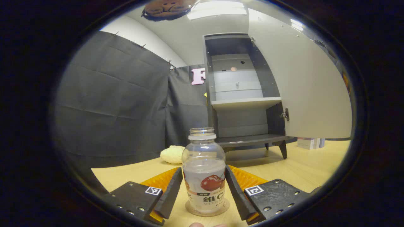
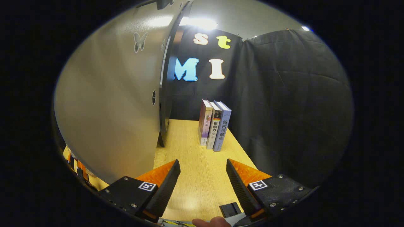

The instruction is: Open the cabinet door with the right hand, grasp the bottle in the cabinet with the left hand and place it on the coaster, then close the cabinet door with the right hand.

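Note:
A clear bottle (image 1: 203,176) with a white neck ring, no cap and a fruit label stands upright on a round coaster (image 1: 221,210) on the wooden table. My left gripper (image 1: 203,170) has a fingertip against each side of the bottle's body. Behind it the grey cabinet (image 1: 243,104) stands open, its shelves bare, its pale door (image 1: 300,78) swung out to the right. In the right gripper view the door's outer face (image 2: 110,104) fills the left side. My right gripper (image 2: 203,176) is open over the table just right of the door, holding nothing.
Three books (image 2: 214,126) stand upright on the table past the right gripper, near the black cloth wall. A small black block (image 2: 230,209) lies by its right finger. A cream lumpy object (image 1: 172,154) lies left of the cabinet. Pale boxes (image 1: 309,142) sit below the door.

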Available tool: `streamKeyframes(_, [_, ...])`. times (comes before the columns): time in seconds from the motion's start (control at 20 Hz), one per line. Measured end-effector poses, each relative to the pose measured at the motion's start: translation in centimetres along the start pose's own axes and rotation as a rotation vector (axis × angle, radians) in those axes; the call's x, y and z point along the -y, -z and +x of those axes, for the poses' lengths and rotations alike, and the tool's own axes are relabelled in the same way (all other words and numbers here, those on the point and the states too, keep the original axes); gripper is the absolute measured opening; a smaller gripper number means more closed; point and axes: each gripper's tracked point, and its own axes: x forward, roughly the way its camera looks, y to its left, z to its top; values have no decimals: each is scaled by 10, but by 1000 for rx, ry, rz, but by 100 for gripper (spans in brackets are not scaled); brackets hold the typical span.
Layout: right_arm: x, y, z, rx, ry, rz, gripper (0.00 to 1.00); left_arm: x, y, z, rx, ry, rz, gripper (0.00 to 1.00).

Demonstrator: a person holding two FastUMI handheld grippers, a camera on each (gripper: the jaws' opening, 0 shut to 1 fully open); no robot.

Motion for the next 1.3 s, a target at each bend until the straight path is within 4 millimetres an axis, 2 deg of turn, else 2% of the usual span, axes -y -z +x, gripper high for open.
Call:
streamKeyframes(0.15, [0, 1, 0, 4, -4, -19, 91, -8, 2, -2, -6, -47, -14, 80])
streamKeyframes(0.2, [1, 2, 0, 2, -6, -20, 91, -10, 3, -4, -13, -52, -18, 77])
streamKeyframes(0.25, [0, 4, 1, 1, -7, -20, 91, -11, 3, -5, -15, -54, -18, 80])
streamKeyframes(0.35, [-1, 3, -3, 8, -11, -28, 91, -13, 4, -7, -19, -49, -14, 80])
streamKeyframes(0.5, [0, 3, -4, 16, -12, -34, 92, -12, 3, -9, -17, -39, -8, 80])
streamKeyframes(0.55, [-1, 4, -3, 15, -14, -31, 91, -12, 3, -8, -14, -35, -7, 77])
streamKeyframes(0.65, [-1, 4, -4, 12, -16, -27, 91, -13, 1, -7, -7, -36, 3, 84])
streamKeyframes(0.7, [-1, 4, -4, 12, -16, -28, 91, -13, 0, -7, -5, -35, 4, 80])
streamKeyframes(0.8, [-1, 5, -4, 9, -17, -29, 91, -12, -1, -8, -7, -36, 3, 80])
streamKeyframes(1.0, [-1, 4, -4, 7, -23, -24, 90, -11, -4, -7, -6, -37, 7, 80])
streamKeyframes(1.05, [-1, 3, -4, 12, -27, -22, 91, -10, -6, -6, -4, -33, 5, 84])
streamKeyframes(1.15, [-1, 4, -4, 12, -33, -18, 91, -10, -8, -6, 0, -32, 9, 84])
streamKeyframes(1.2, [-1, 3, -4, 14, -36, -13, 91, -10, -10, -5, 5, -28, 9, 80])
streamKeyframes(1.3, [-1, 3, -4, 17, -40, -3, 91, -10, -13, -3, 9, -24, 14, 83])
